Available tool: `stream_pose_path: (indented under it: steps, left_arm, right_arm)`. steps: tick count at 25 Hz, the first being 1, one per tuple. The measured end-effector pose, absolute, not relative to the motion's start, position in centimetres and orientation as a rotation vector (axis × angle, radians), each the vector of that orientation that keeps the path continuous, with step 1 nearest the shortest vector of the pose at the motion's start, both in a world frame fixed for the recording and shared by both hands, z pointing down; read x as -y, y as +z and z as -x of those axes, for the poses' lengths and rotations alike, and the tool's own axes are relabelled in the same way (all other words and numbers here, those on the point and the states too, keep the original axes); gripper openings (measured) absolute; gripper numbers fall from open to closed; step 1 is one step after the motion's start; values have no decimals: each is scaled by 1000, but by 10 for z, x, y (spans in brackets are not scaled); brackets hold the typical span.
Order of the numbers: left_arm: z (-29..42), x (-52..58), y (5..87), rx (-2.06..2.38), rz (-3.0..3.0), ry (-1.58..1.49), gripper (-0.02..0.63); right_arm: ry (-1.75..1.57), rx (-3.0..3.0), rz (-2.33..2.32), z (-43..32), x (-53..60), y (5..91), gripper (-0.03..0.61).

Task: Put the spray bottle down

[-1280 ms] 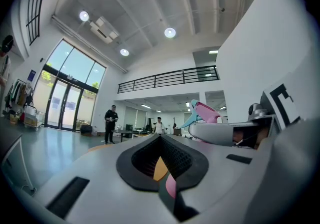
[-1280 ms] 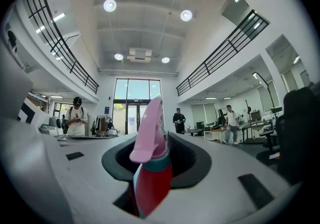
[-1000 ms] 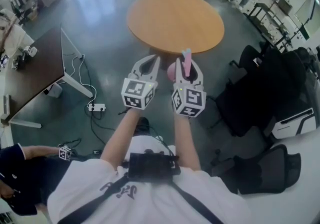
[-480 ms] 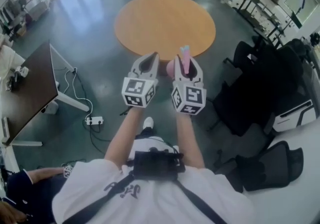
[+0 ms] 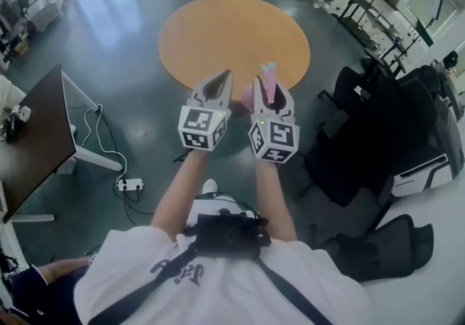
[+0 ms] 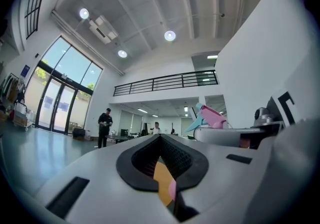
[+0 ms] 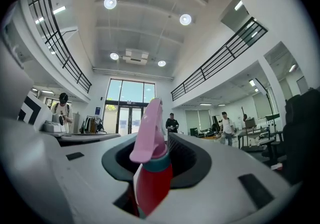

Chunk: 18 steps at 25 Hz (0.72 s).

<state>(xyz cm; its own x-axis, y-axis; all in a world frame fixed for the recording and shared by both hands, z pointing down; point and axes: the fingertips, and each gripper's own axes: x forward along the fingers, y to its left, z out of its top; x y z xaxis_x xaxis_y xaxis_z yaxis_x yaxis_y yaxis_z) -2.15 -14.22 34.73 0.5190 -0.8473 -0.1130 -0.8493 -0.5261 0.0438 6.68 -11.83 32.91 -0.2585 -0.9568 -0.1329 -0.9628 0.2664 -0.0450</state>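
A spray bottle (image 5: pixel 269 85) with a pink trigger head and a teal nozzle stands upright between the jaws of my right gripper (image 5: pixel 267 81), which is shut on it. In the right gripper view its red body and pink head (image 7: pixel 151 168) fill the gap between the pads. Beside it on the left, at the same height, my left gripper (image 5: pixel 221 78) has its tips together and holds nothing. From the left gripper view the bottle's head (image 6: pixel 212 117) shows at the right. Both grippers hover over the near edge of a round wooden table (image 5: pixel 232 25).
A dark desk (image 5: pixel 29 142) stands at the left, with a power strip and cables (image 5: pixel 129 184) on the floor beside it. Black office chairs (image 5: pixel 363 134) crowd the right side, next to a white table (image 5: pixel 436 222). People stand far off by other desks.
Both grippers have moved forward together toward the round table, the bottle still held in the right one. The table's near edge now lies under the fingertips.
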Motion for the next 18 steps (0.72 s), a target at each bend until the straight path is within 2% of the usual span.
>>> stream_pose_path:
  steps: [18]
  left_arm:
    - [73, 223, 349, -1522, 2715, 205, 14]
  right_arm:
    - [84, -2416, 1840, -15, 208, 337, 147]
